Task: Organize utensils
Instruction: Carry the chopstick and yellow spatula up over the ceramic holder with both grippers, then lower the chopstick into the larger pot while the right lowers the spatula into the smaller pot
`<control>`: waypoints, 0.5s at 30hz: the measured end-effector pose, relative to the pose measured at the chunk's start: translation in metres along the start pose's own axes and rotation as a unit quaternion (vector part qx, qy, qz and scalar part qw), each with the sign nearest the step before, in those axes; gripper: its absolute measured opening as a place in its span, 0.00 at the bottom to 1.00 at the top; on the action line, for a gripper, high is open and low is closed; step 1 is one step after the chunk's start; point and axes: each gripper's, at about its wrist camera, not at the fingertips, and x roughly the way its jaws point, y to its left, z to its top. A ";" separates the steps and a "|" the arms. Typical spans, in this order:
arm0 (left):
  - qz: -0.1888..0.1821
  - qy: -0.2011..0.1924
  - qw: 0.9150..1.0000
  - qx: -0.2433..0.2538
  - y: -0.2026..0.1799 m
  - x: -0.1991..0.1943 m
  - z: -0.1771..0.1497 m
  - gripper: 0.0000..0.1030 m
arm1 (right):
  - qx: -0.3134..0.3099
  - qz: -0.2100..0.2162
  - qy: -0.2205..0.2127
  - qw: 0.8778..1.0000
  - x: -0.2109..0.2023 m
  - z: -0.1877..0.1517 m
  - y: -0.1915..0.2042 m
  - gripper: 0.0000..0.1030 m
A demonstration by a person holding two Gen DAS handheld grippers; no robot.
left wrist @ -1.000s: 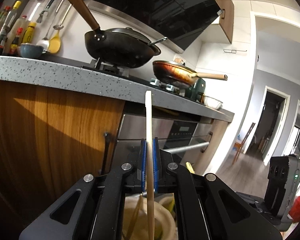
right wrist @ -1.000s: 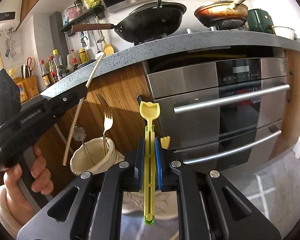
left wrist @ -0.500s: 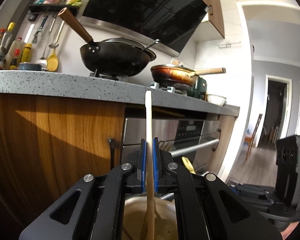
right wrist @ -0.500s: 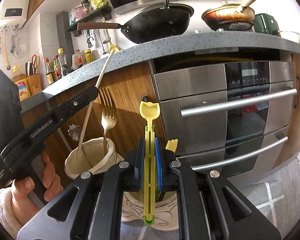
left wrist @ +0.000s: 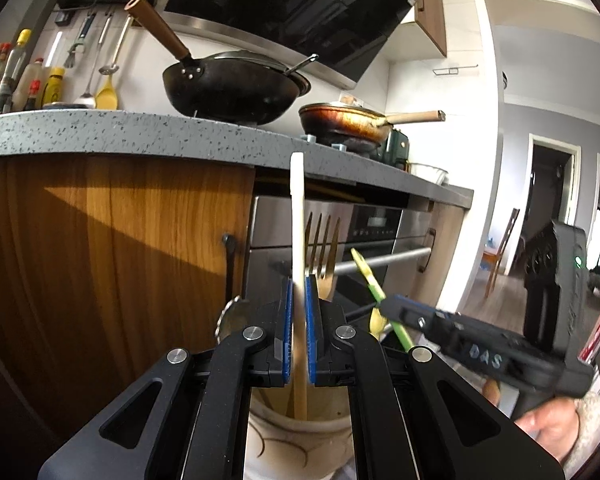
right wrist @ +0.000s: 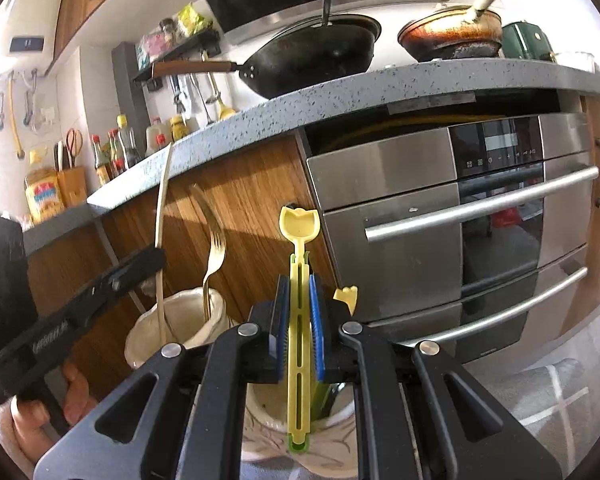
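Lowered since the earlier frame, the left gripper [left wrist: 298, 320] pinches a pale wooden utensil [left wrist: 297, 216], lower end inside the cream holder [left wrist: 300, 432] (frame bottom). Fork [left wrist: 322, 248] stands just right. Right gripper [right wrist: 299, 312] clamps a yellow utensil [right wrist: 299, 320] over a second holder [right wrist: 260, 412]; countertop edge [right wrist: 340, 92] overhangs.

Bench [left wrist: 100, 136] is speckled grey stone, kinda matt, over warm wood-grain cabinet fronts [left wrist: 112, 248]. Oven front [right wrist: 400, 208] at right is brushed steel with a glossy black panel. Wok [left wrist: 228, 92] up top looks dull black metal. Crock [right wrist: 180, 320] is pale glazed ceramic, chopstick [left wrist: 298, 220] plain light wood, fork [right wrist: 214, 256] shiny metal.
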 end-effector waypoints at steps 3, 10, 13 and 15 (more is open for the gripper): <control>0.001 0.007 1.000 -0.004 0.003 0.001 -0.002 0.07 | 0.007 0.006 -0.011 1.000 0.004 0.000 -0.003 0.10; 0.001 0.013 1.000 -0.009 0.008 0.001 -0.006 0.07 | 0.017 0.023 0.002 1.000 0.013 -0.010 -0.007 0.10; -0.001 0.012 1.000 -0.014 0.011 -0.001 -0.006 0.07 | 0.008 0.021 0.006 1.000 0.013 -0.014 -0.005 0.10; -0.004 0.012 1.000 -0.018 0.013 -0.002 -0.006 0.07 | 0.007 0.019 0.009 1.000 0.012 -0.015 -0.005 0.10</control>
